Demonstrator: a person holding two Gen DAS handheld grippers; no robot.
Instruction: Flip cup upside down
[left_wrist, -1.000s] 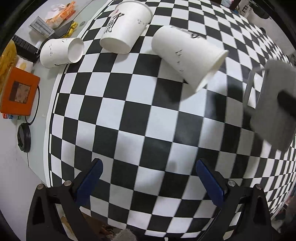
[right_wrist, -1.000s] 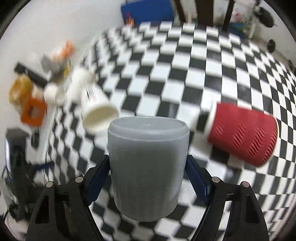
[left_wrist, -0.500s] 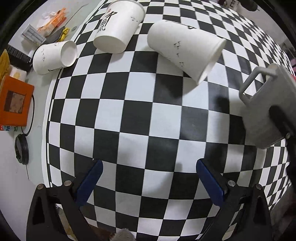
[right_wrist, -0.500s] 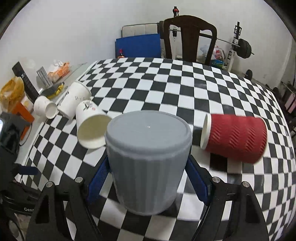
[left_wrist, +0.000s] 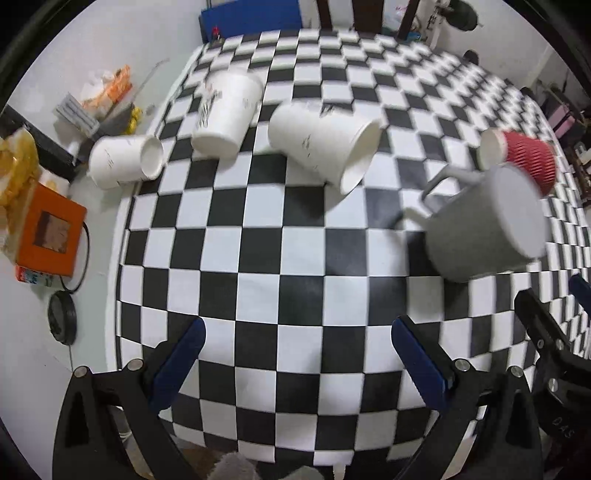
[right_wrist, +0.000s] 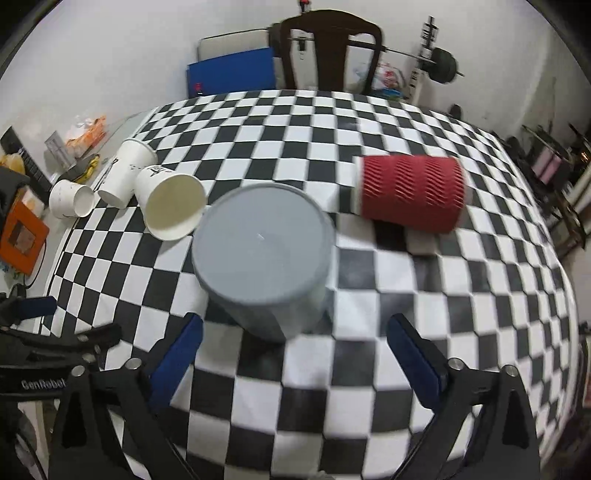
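A grey ribbed mug (right_wrist: 264, 258) stands upside down on the checkered tablecloth (right_wrist: 406, 295), its flat base facing up. My right gripper (right_wrist: 293, 354) is open, its blue fingers drawn back, apart from the mug. In the left wrist view the mug (left_wrist: 484, 229) stands at the right with its handle pointing left. My left gripper (left_wrist: 295, 360) is open and empty above the cloth near the front edge.
A red ribbed paper cup (right_wrist: 410, 192) lies on its side beyond the mug. Three white paper cups (left_wrist: 321, 144) lie on their sides at the far left. An orange box (left_wrist: 48, 229) and clutter sit on the white table left of the cloth.
My right gripper has set the grey mug upside down on the cloth, opened and pulled back from it. The left gripper has tilted up, still open.
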